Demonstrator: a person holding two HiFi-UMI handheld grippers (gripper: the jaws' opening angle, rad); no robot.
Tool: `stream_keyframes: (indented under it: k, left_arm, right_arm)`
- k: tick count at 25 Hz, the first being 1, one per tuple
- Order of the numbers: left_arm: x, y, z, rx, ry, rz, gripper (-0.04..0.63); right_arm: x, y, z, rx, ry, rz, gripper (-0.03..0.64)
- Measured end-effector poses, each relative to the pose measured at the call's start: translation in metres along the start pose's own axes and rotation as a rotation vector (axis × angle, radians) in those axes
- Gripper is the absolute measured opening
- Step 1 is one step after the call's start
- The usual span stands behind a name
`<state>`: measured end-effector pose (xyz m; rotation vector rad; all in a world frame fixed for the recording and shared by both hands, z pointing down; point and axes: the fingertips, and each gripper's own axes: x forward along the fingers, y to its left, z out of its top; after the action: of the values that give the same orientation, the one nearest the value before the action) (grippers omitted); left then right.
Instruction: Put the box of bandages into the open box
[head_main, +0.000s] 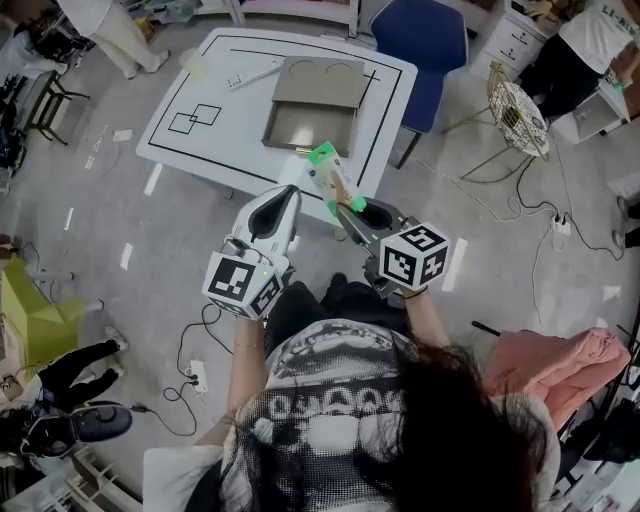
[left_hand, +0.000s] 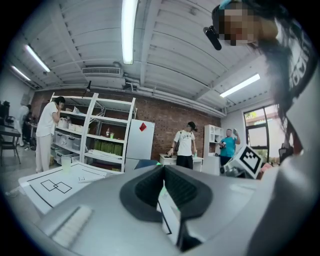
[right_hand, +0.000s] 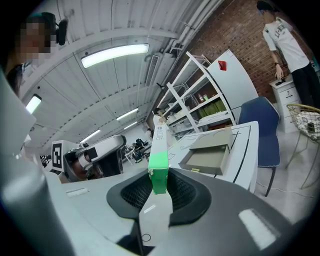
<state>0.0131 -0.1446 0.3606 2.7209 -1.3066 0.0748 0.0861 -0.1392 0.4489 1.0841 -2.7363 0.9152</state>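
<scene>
The bandage box (head_main: 333, 178), long and white with green ends, sticks out forward from my right gripper (head_main: 350, 207), which is shut on its near end. In the right gripper view the bandage box (right_hand: 159, 155) rises between the dark pads of my right gripper (right_hand: 159, 189). The open box (head_main: 312, 105), brown cardboard, lies on the white table (head_main: 180, 90) ahead of both grippers; the open box (right_hand: 207, 152) lies ahead and to the right in the right gripper view. My left gripper (head_main: 287, 193) hovers just left of the bandage box, short of the table. Its jaws (left_hand: 162, 172) are shut with nothing between them.
A blue chair (head_main: 425, 45) stands at the table's far right corner, a wire basket (head_main: 518, 105) beyond it. Cables (head_main: 520, 215) run over the floor on the right. A small white object (head_main: 250, 75) lies on the table left of the open box. People stand around the room.
</scene>
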Motion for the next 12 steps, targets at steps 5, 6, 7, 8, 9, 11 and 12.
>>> stream_keyframes:
  k: [5,6,7,8,9,11,12]
  left_arm:
    - [0.005,0.008,-0.001,0.003,0.022,0.025,0.000]
    - [0.006,0.010,-0.001,0.005,0.026,0.025,0.000]
    - [0.008,0.013,-0.002,0.006,0.032,0.025,0.000]
    - [0.009,0.015,-0.004,0.008,0.038,0.023,0.000]
    - [0.011,0.018,-0.005,0.011,0.044,0.021,0.000]
    - [0.014,0.024,-0.008,0.018,0.054,0.015,0.000]
    - [0.015,0.027,-0.009,0.021,0.058,0.011,0.000]
  right_arm:
    - [0.008,-0.008,0.001,0.022,0.013,0.016,0.087]
    - [0.010,-0.010,0.001,0.026,0.014,0.018,0.087]
    - [0.013,-0.011,0.001,0.030,0.015,0.018,0.087]
    - [0.017,-0.013,0.000,0.035,0.017,0.018,0.087]
    - [0.021,-0.016,0.000,0.040,0.019,0.016,0.087]
    - [0.030,-0.021,-0.001,0.049,0.025,0.009,0.087]
    - [0.034,-0.024,0.000,0.051,0.027,0.004,0.087]
